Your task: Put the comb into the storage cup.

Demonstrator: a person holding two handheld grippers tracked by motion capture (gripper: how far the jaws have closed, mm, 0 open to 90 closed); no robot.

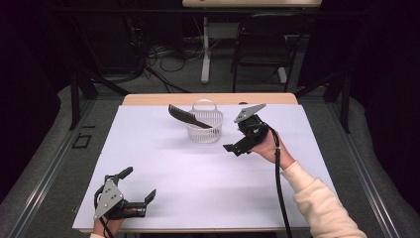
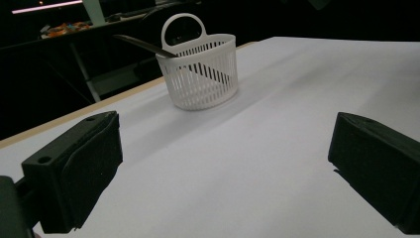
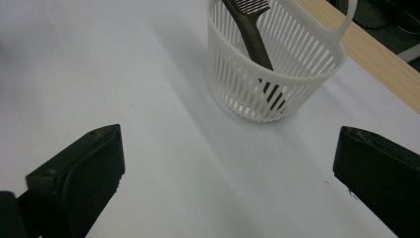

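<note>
White-covered bench (image 1: 208, 173) carries a white slatted basket (image 1: 204, 127) just left of the right hand-held gripper (image 1: 236, 144), well apart from the left hand-held gripper (image 1: 140, 184) (near the bench's front edge). Dark comb (image 1: 185, 117) stands tilted in the basket, its toothed end probably over the rim. Both hand-held grippers: jaws spread wide, holding nothing.

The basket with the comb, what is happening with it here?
A person works at a white table with a gripper in each hand. A dark comb stands tilted in the white basket, its toothed end sticking out over the rim. The right gripper is beside the basket, open and empty. The left gripper rests open near the table's front edge.
</note>
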